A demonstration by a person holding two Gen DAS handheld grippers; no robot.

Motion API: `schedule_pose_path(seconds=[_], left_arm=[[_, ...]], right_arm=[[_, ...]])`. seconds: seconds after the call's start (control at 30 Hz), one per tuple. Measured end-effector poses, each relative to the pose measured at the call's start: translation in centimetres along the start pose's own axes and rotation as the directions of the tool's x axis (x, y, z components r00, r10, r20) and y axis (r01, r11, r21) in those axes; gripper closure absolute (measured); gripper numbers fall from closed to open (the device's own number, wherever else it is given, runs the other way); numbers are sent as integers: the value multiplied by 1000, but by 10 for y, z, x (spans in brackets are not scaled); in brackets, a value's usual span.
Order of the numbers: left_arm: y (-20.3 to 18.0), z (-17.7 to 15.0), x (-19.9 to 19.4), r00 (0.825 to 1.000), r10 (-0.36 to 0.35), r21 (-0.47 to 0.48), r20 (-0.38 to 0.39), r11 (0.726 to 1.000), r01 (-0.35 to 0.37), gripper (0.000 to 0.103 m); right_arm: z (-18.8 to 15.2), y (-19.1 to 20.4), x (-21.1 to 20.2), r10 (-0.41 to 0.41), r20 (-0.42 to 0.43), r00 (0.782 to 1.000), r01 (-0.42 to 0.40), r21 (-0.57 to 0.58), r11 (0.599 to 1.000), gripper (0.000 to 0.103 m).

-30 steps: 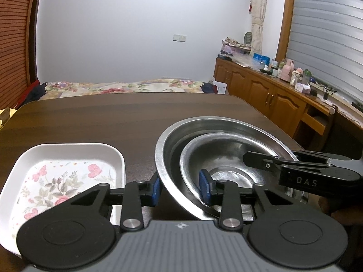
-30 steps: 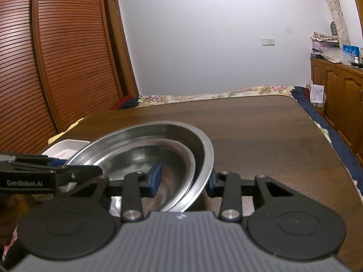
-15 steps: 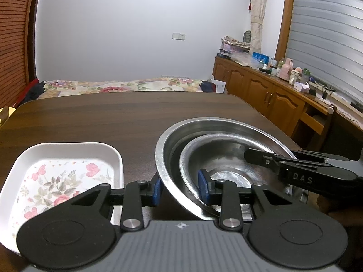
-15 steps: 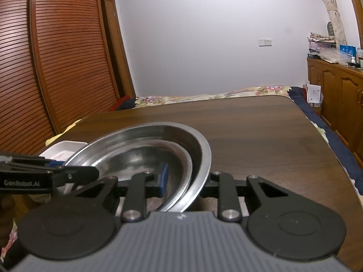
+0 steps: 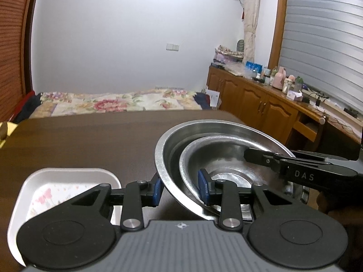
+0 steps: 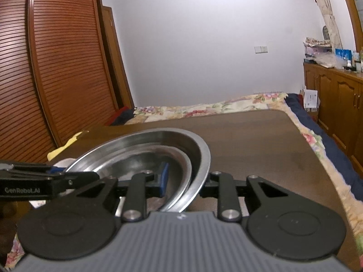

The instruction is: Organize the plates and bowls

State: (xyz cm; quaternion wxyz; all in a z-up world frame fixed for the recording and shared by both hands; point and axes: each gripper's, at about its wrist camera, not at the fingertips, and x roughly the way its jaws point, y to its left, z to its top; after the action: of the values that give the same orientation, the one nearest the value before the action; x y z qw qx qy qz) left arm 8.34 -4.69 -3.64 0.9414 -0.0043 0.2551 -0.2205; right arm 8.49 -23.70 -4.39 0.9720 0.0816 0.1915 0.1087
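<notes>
The smaller steel bowl (image 5: 226, 158) already sits nested inside the big steel bowl (image 5: 217, 131), so that stacking looks done. The left gripper (image 5: 180, 187) and right gripper (image 6: 185, 180) each clamp the nested rims from opposite sides, seemingly lifted off the table (image 5: 90, 140), though the underside is hidden. The floral tray (image 5: 65, 188) beside them waits unsorted.

Polished, mirror-bright steel bowls (image 5: 217, 136), glossy white flower-printed tray (image 5: 29, 185), matt dark wood-grain table (image 5: 90, 140), matt black plastic grippers.
</notes>
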Motion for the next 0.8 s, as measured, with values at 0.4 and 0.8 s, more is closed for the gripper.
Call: schedule_pose_path(seconds=[0.4,0.8], left_arm=[[-2,26,-20,998,-2,32,58,999,0,69],[6,31,-36,997,11,27,75,1000,-13,69]], right_arm=[[23,5,-9,4,49,999,-3,-26,1000,75],[30,14,-7,23,56,998,-20,-54,998,75]])
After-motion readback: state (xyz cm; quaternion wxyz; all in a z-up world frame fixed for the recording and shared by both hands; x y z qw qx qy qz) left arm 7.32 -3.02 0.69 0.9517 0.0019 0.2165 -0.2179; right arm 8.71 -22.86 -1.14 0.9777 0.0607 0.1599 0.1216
